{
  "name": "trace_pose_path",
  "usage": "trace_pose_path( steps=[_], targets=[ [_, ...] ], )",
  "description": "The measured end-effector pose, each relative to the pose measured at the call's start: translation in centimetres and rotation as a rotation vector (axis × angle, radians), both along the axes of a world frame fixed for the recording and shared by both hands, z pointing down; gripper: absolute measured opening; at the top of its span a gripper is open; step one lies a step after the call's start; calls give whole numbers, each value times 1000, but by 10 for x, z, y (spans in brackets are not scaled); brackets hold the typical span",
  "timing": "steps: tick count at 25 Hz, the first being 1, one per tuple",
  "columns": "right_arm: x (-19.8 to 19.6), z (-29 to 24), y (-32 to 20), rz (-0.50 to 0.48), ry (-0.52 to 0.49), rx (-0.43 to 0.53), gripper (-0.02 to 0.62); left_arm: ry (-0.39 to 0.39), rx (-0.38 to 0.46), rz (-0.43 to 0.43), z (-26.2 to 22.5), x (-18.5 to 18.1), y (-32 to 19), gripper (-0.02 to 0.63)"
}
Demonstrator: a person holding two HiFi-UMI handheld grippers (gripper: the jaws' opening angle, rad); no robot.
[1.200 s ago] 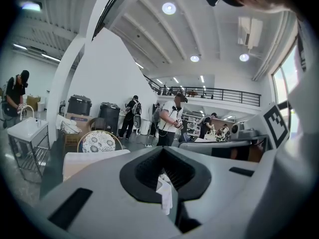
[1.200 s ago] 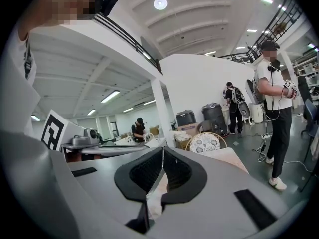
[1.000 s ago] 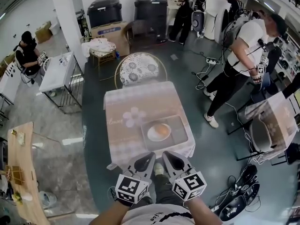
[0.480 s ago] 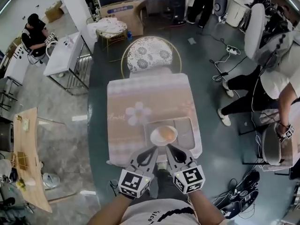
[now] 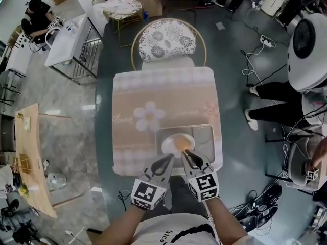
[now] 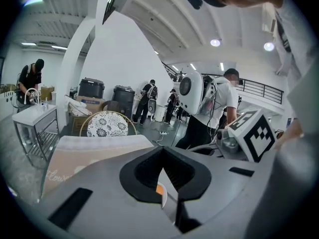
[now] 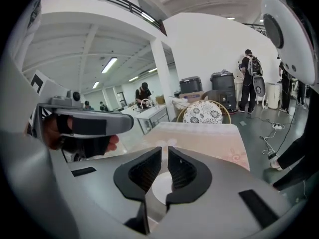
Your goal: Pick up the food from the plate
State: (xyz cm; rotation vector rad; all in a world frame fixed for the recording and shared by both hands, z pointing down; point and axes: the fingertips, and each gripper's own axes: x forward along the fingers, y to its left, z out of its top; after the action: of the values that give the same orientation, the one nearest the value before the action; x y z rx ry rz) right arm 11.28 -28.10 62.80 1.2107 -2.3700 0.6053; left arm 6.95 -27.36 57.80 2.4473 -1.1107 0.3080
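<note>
A white plate [image 5: 173,145] with orange food [image 5: 182,144] sits in a grey tray [image 5: 205,136] near the front right of a pink-clothed table [image 5: 153,93]. Both grippers hover side by side at the table's near edge, just short of the plate. My left gripper [image 5: 167,160] is shut with nothing held; in its own view the left gripper [image 6: 162,154] points over the orange food [image 6: 159,188]. My right gripper [image 5: 187,155] is shut and holds nothing; the right gripper [image 7: 165,156] has the white plate [image 7: 158,189] showing below its pads.
A round chair with a patterned cushion [image 5: 166,40] stands at the table's far side. A person's legs [image 5: 278,93] and floor cables [image 5: 250,60] are to the right. A wooden bench [image 5: 28,157] and a white side table [image 5: 64,37] are at the left.
Both grippers have moved forward from below the table's edge to just short of the plate. The head view has tilted further down over the table.
</note>
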Motion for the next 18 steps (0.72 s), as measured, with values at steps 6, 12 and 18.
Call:
trace_pose_path(
  steps=[6, 12, 18],
  targets=[
    [5, 60, -10, -93, 106, -104, 169, -12, -56, -27, 23, -2, -10, 5],
    [3, 109, -14, -196, 210, -171, 221, -5, -98, -53, 41, -2, -16, 5],
    [1, 148, -19, -305, 325, -227, 270, -10, -131, -82, 56, -10, -21, 5]
  ],
)
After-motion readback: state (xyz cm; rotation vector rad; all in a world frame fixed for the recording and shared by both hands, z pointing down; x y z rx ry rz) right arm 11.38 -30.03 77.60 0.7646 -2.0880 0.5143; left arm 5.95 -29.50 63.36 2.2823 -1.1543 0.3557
